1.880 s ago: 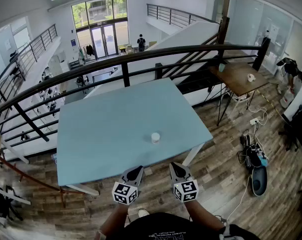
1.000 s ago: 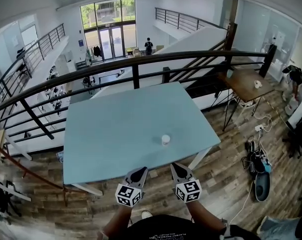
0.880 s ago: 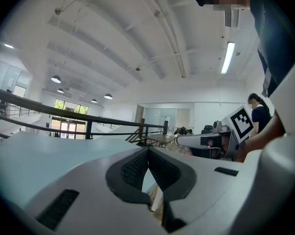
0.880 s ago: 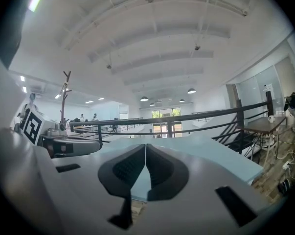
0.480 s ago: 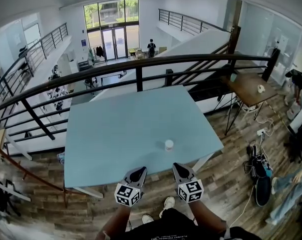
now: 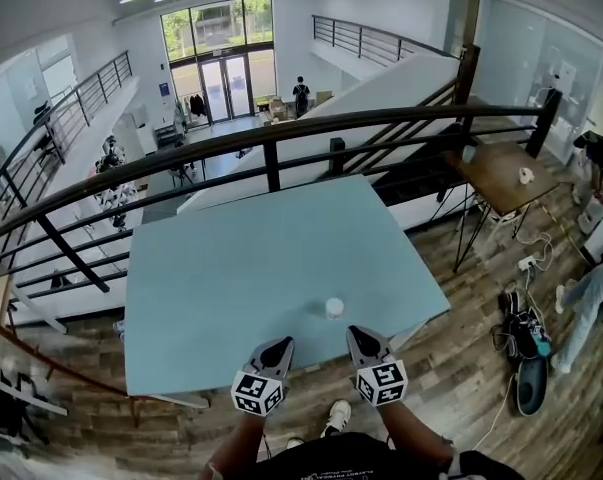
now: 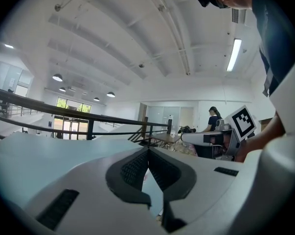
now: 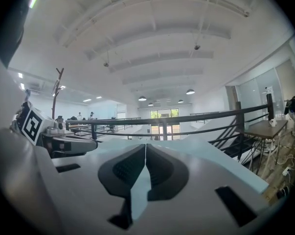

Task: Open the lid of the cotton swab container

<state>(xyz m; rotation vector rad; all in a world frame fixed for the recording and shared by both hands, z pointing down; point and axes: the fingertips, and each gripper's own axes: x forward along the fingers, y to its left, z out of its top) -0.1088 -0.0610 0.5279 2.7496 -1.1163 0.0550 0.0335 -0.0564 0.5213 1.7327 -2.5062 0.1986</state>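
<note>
Cotton swab container (image 6: 334, 308), lid apparently on and untouched, stands near the front edge of the pale blue table (image 6: 231, 268), beyond the left hand-held gripper (image 6: 276, 351) and right hand-held gripper (image 6: 362, 344), both closed, empty

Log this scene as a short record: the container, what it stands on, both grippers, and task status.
container: cotton swab container, small, white, upright
lid: too small to tell
support: light blue table, container near its near edge
left gripper: jaws together, nothing between them, short of the table edge
right gripper: jaws together, nothing between them, nearer the container
contact: neither gripper touches the container
behind table: black railing
task status: not yet begun
</note>
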